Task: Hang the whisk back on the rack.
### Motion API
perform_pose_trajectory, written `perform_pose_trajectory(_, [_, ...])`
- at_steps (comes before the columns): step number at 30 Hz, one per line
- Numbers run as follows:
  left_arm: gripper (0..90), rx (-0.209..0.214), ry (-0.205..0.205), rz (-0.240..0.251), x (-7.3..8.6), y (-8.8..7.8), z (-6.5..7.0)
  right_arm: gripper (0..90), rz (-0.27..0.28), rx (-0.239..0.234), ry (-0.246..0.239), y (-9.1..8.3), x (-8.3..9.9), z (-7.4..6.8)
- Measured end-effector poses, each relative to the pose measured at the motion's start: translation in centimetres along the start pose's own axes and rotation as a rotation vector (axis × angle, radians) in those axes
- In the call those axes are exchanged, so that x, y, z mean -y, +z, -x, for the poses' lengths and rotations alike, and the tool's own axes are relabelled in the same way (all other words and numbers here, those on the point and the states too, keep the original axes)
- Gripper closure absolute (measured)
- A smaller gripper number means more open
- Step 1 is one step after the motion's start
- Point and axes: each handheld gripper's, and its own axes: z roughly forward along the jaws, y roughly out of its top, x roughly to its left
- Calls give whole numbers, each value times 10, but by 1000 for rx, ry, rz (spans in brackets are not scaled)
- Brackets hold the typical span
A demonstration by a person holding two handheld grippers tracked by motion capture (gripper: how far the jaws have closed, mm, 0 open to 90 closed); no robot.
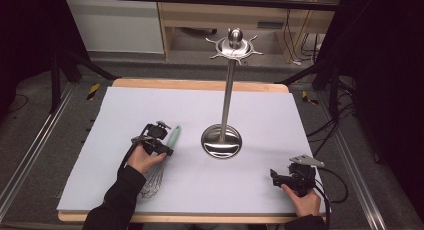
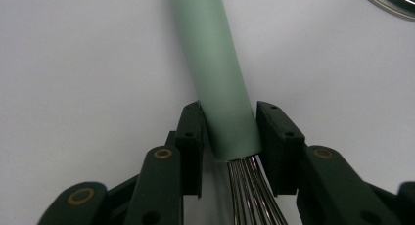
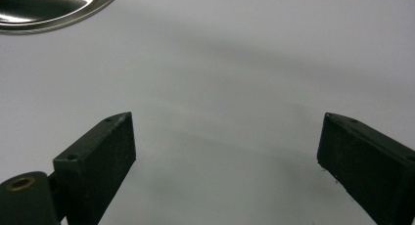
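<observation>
Left gripper view showed the left gripper (image 2: 230, 132) clamped on the mint-green-handled wire whisk (image 2: 215, 63) — lying near the table's (image 1: 260, 105) left edge; the right gripper (image 3: 225, 156) stood apart — empty, near the right front corner.

Matt green whisk handle (image 2: 220, 73), glossy steel wires (image 2: 252, 191), polished metal stand (image 1: 221, 140).

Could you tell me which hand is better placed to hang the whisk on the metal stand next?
Left: its gripper is closed on the whisk handle, while the right gripper sits open and empty.
</observation>
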Motion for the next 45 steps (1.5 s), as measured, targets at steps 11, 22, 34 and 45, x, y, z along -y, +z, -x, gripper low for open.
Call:
perform_pose_trajectory(11, [561,-11,65,6,-1,0,8,77,-6,-3,9,0,0,-1])
perform_pose_trajectory(22, [634,-28,21,1,-4,5,7,77,-5,-2,6,0,0,-1])
perform_pose_trajectory(34, [674,-15,10,50,-4,-4,13,77,-4,0,0,0,0,0])
perform_pose_trajectory(45, [687,-5,48,185,6,-38,23,77,-2,0,11,-1,-1,-1])
